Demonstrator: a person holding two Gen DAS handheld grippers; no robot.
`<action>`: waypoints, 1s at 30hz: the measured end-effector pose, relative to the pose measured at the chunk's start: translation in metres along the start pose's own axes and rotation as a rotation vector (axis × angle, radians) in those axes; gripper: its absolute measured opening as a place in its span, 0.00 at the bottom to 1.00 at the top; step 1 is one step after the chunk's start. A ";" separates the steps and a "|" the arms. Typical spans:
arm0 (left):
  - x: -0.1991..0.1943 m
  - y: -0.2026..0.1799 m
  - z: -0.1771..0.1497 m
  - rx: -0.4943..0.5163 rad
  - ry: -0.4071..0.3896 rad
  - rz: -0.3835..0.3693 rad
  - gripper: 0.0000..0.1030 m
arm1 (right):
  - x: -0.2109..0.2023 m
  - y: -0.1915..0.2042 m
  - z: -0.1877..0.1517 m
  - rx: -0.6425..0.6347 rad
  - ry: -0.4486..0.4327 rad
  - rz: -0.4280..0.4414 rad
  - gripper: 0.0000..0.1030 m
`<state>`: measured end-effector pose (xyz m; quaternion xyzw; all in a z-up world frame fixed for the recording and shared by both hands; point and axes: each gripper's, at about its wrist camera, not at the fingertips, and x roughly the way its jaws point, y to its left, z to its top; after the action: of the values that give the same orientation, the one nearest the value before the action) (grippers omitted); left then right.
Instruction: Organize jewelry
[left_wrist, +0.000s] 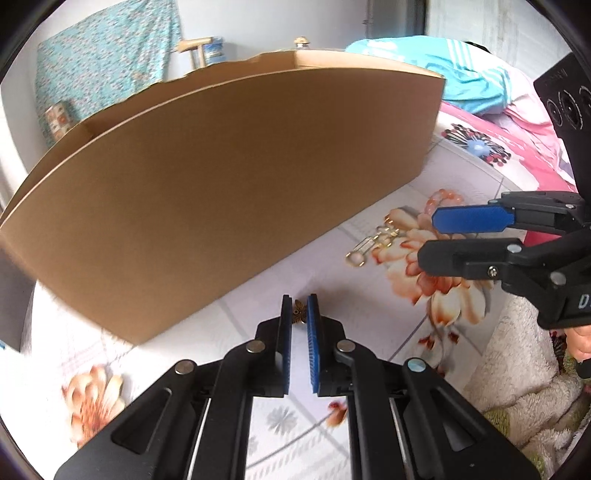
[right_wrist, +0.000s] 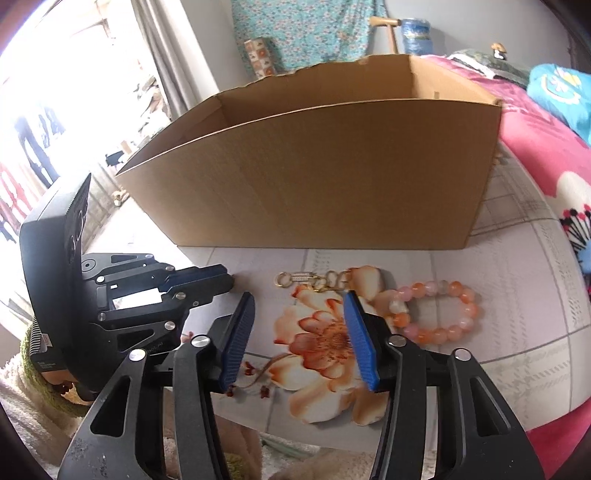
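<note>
Open brown cardboard box (right_wrist: 314, 173) stands on the floral bedsheet (right_wrist: 517, 295), its wall rising just behind the jewelry. I judge this the pickup step, with lifting over the wall next.

My right gripper (right_wrist: 299, 332) hovers about half open over the printed flower, holding nothing. A peach-and-pink round-bead bracelet (right_wrist: 439, 310) lies flat just right of it; a gold chain-link bracelet (right_wrist: 314, 280) lies stretched out between gripper and box.

My left gripper (left_wrist: 299, 314) is nearly closed, its pads pinching a small bronze butterfly-shaped charm (left_wrist: 298, 312) at the tips. Next it needs a clean rise above the rim before letting go.
</note>
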<state>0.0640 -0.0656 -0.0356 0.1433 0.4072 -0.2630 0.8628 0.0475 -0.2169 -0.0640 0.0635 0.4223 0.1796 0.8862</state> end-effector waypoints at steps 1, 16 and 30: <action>-0.002 0.002 -0.003 -0.014 -0.001 0.005 0.07 | 0.003 0.003 0.001 -0.007 0.009 0.009 0.37; -0.011 0.019 -0.017 -0.083 -0.028 -0.009 0.07 | 0.045 0.034 0.017 -0.156 0.081 -0.087 0.17; -0.012 0.024 -0.018 -0.095 -0.036 -0.030 0.07 | 0.059 0.058 0.026 -0.223 0.067 -0.163 0.07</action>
<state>0.0599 -0.0336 -0.0368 0.0913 0.4059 -0.2588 0.8718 0.0869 -0.1402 -0.0750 -0.0761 0.4327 0.1546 0.8849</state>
